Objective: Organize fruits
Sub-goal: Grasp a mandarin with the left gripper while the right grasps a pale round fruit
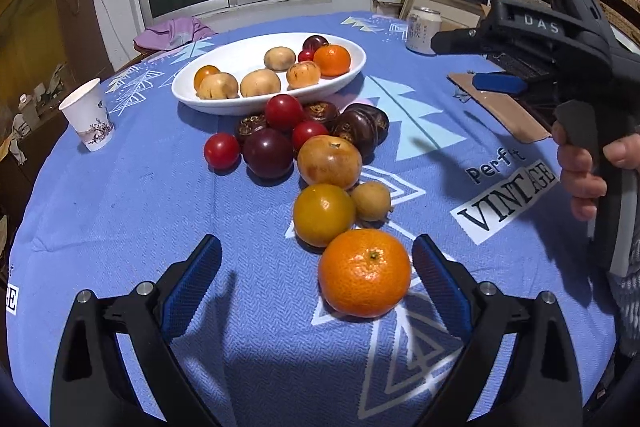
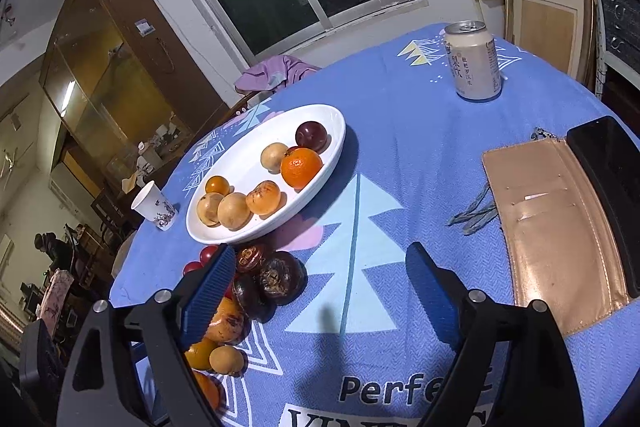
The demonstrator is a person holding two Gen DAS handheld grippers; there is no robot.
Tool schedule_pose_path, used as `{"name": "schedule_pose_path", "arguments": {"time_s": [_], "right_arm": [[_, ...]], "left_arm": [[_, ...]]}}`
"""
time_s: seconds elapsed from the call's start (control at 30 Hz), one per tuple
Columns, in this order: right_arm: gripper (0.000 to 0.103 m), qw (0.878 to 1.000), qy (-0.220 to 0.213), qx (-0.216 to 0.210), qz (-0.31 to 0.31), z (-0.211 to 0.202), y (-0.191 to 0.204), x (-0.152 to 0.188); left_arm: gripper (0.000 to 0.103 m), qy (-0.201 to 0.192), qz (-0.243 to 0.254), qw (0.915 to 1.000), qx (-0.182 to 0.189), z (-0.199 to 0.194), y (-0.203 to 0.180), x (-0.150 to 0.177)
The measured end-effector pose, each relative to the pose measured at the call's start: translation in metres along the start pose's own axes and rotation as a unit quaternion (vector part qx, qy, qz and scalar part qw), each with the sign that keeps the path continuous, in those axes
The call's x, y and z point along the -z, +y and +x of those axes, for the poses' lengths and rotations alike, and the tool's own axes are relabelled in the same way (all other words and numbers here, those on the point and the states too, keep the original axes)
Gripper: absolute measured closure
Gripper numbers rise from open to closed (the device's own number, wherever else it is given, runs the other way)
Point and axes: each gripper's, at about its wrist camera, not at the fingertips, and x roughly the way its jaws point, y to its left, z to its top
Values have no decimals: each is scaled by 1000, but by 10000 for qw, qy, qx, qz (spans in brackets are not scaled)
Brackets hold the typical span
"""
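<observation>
We hold both grippers spread and empty: our left gripper (image 1: 316, 267) flanks the mandarin (image 1: 364, 273) near the white dish (image 1: 188, 95); our right gripper (image 2: 320, 287) hovers nearby.

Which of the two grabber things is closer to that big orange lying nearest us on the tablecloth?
Left. The left gripper has its open jaws on either side of the orange. The right gripper is off to the side, open over bare tablecloth.
</observation>
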Motion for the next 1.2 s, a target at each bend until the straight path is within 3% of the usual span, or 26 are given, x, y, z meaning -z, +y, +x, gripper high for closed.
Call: {"name": "schedule_pose_path", "arguments": {"time_s": [0.17, 0.23, 0.4, 0.53, 0.7, 0.9, 1.07, 1.2], "right_arm": [[13, 10000, 26, 17, -23, 1, 0, 1], [13, 10000, 32, 25, -42, 2, 1, 1], [13, 9999, 74, 39, -70, 4, 2, 3], [13, 9999, 99, 34, -97, 5, 5, 3], [13, 9997, 114, 15, -224, 7, 10, 6], [13, 9942, 1, -22, -1077, 0, 41, 30], [15, 9713, 84, -26, -2376, -5, 84, 73], [35, 9564, 315, -180, -2899, 0, 102, 87]], "left_arm": [[10, 112, 132, 9998, 19, 5, -6, -1], [23, 167, 141, 9997, 68, 7, -7, -1], [34, 225, 149, 9993, 257, 10, -9, -1], [49, 263, 142, 9981, 547, 11, -10, -1], [56, 212, 21, 9976, 663, 9, -6, -1], [56, -144, -716, 9972, 139, -7, 43, -4], [56, 57, -1340, 9909, -112, 0, 82, 0], [56, 120, -1437, 9884, -480, 2, 90, 3]]}}
